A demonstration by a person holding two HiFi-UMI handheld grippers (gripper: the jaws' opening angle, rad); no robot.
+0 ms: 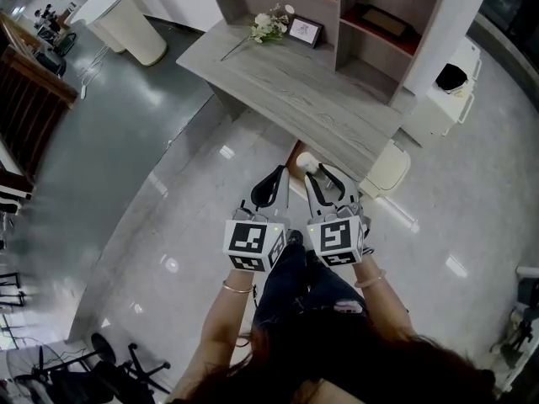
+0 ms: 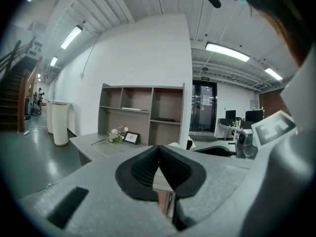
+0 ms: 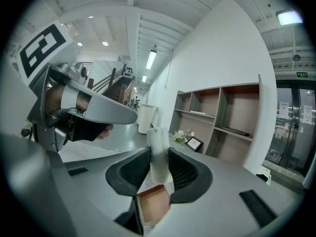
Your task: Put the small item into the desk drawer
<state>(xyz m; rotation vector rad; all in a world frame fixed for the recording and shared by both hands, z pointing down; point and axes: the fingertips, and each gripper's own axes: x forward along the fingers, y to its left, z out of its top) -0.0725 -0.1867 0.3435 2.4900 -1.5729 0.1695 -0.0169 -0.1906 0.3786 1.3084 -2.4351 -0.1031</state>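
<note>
Clamping the small white item (image 3: 159,152) between its pads, the right gripper (image 3: 159,166) sits mid-frame. The open drawer (image 3: 153,207) shows just below, the desk (image 1: 295,91) at upper centre. The left gripper (image 2: 158,157) is clenched, empty.

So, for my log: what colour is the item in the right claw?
White; the small oblong item shows best in the right gripper view.

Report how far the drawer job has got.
Done: the drawer looks open below the desk, and the small white item is picked up. In hand: the right gripper has its jaws clamped on it over the drawer. Left: lower it in and release. The left gripper is shut and empty.
</note>
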